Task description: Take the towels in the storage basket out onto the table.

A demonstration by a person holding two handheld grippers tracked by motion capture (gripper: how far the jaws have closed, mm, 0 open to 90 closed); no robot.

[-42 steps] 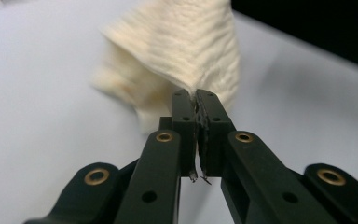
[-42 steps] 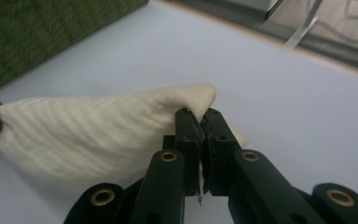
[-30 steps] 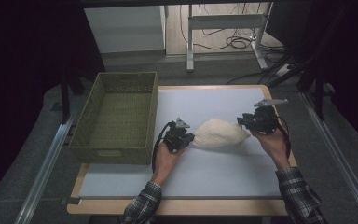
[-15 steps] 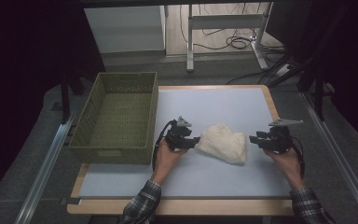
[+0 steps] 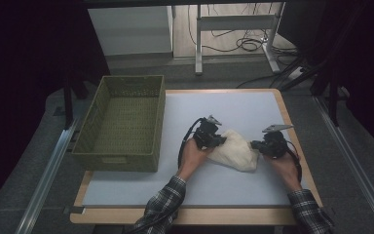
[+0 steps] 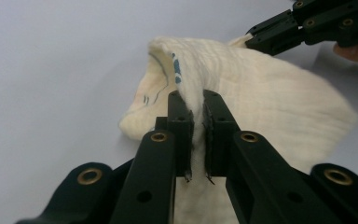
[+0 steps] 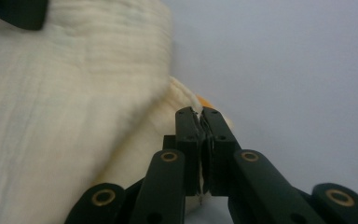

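Note:
A cream cloth (image 5: pixel 237 152) lies bunched on the white mat between my two grippers. My left gripper (image 5: pixel 221 140) is at its left end, shut on a raised fold of the cloth (image 6: pixel 261 93), with fabric pinched between its jaws (image 6: pixel 196 100). At the right end, my right gripper (image 5: pixel 254 146) is shut on a thin edge of the cloth (image 7: pixel 51 93), seen close up (image 7: pixel 200 113). Blue markings show on the cloth near the fold in the left gripper view. The right gripper (image 6: pixel 307 21) also appears at the top right of that view.
An empty green woven basket (image 5: pixel 121 157) stands at the left edge of the white mat (image 5: pixel 233 107). The wooden table edge (image 5: pixel 195 214) runs along the front. Table legs and cables (image 5: pixel 243 44) lie on the floor beyond.
The right gripper came toward the person and then inward to the left, and the left gripper shifted right. The cloth, stretched between them before, is now bunched and folded.

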